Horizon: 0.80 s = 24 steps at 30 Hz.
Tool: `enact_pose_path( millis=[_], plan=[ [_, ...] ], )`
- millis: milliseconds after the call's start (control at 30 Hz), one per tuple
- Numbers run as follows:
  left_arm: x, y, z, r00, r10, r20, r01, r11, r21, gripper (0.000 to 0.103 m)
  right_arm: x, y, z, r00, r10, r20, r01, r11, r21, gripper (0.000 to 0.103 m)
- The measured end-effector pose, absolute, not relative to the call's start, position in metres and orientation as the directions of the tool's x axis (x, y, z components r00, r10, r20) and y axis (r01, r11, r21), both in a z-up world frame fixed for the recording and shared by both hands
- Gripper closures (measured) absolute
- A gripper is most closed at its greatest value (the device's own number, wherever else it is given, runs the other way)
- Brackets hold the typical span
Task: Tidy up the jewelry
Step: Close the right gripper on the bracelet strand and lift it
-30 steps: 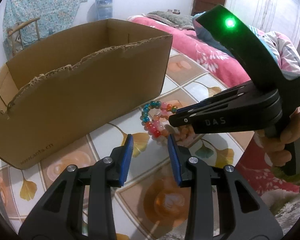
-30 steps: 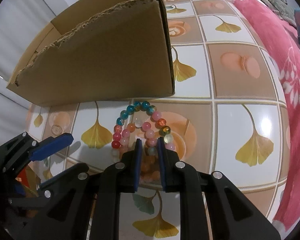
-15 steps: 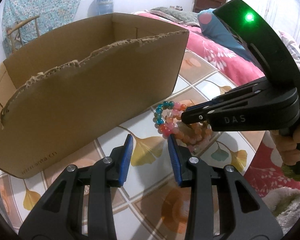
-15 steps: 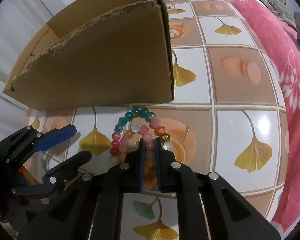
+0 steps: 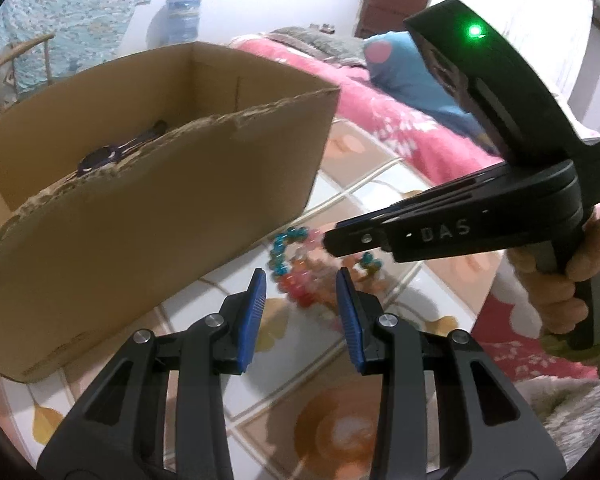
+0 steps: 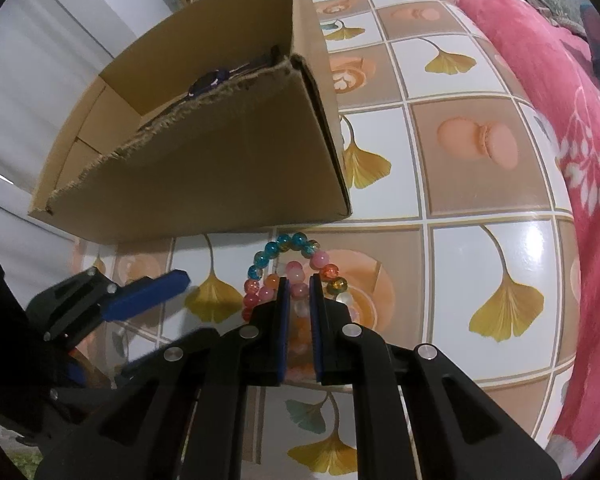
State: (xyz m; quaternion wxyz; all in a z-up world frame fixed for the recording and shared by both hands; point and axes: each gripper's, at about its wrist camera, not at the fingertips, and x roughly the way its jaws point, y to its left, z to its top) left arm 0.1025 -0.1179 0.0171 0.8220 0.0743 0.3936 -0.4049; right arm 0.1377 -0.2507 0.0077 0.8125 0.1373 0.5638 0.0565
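Right hand-held gripper (image 6: 298, 300) clamped on the bead bracelet (image 6: 296, 264), whose free loop arcs just ahead of its tips, above the worktop (image 6: 480, 200). Left hand-held gripper (image 5: 300, 312) parted, empty, just beside. Step, as judged: bracelet pickup. Next: carry over the torn wall of the box (image 6: 204, 168) ahead, then release inside.

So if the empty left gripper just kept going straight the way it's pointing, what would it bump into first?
Probably the beaded bracelets, which the right gripper holds just ahead of the left gripper. Behind them is the tiled tabletop; depth is hard to judge.
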Motion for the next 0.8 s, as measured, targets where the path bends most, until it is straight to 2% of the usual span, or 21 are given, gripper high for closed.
enact_pose_path(
  millis=[800],
  plan=[
    [0.097, -0.135, 0.016, 0.362, -0.598, -0.715, 0.745, 0.647, -0.164, 0.068, 0.115, -0.252, -0.006, 0.365, 0.271, -0.891, 0.069, 0.946, 0.316, 0.093]
  ],
)
